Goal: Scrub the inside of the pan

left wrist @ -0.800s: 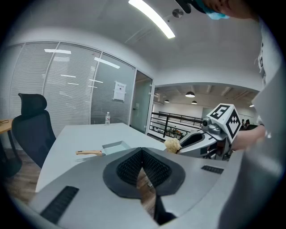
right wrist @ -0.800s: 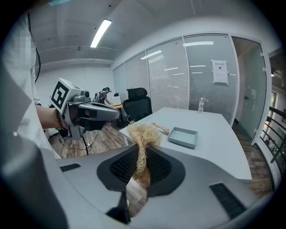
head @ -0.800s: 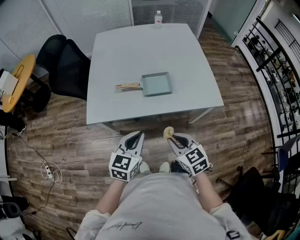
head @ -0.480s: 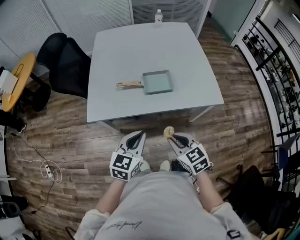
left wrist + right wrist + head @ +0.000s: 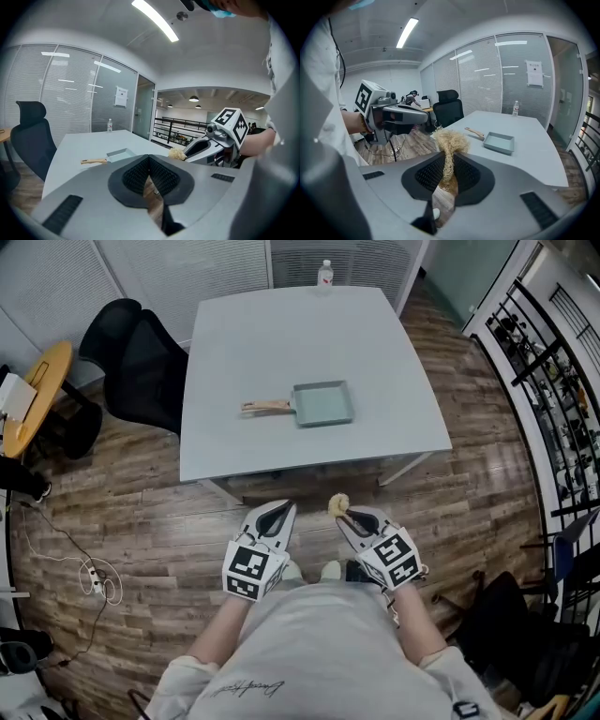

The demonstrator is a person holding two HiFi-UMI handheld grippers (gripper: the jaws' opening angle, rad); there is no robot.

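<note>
A pale blue square pan (image 5: 323,403) with a wooden handle (image 5: 266,408) lies on the grey table (image 5: 281,343); it also shows far off as the pan (image 5: 118,154) and the pan (image 5: 499,141). Both grippers hang over the floor in front of the table, well short of the pan. My right gripper (image 5: 342,515) is shut on a straw-coloured fibre scrubber (image 5: 450,140), whose tuft sticks out past the jaws. My left gripper (image 5: 274,511) is shut with nothing in it.
A water bottle (image 5: 324,273) stands at the table's far edge. A black office chair (image 5: 136,357) stands left of the table, and a yellow round table (image 5: 33,395) is further left. A metal railing (image 5: 553,399) runs along the right. Cables (image 5: 98,582) lie on the wood floor.
The view has shifted slightly, so the table and pan sit a little to the right and lower. The grippers hold the same pose.
</note>
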